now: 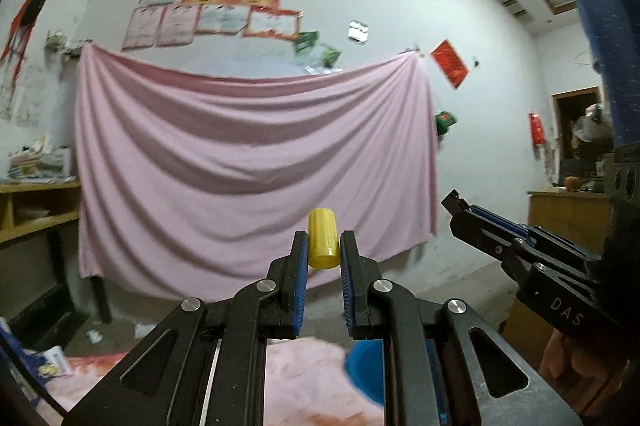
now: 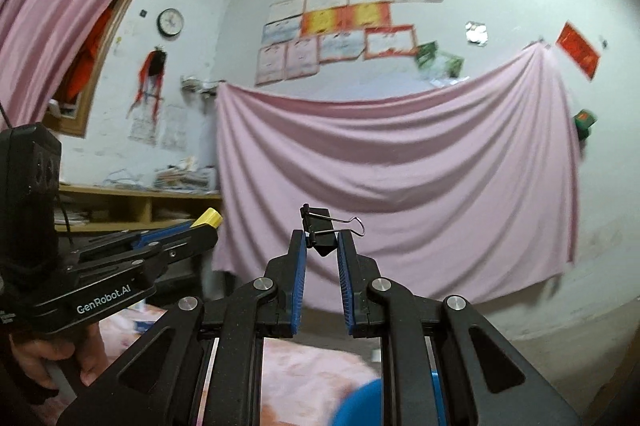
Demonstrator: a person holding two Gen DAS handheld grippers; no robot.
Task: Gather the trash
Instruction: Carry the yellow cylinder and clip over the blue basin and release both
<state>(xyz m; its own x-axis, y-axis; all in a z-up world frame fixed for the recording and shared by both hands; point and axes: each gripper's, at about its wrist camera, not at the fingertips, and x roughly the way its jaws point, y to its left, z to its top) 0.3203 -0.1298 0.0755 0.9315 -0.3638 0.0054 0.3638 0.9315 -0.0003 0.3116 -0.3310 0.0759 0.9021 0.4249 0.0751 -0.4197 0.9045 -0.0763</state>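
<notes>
With my left gripper point(image 1: 323, 246) clamped on a yellow cap point(image 1: 322, 244) and my right gripper point(image 2: 322, 244) pinching a black binder clip point(image 2: 320, 228) by its tip, both raised level before the pink sheet point(image 1: 248, 154), I judge the clip likeliest to slip out.

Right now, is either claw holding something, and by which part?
Both are. The left claw pinches a yellow cap across its sides. The right claw grips a black binder clip by its body, wire handles free.
</notes>
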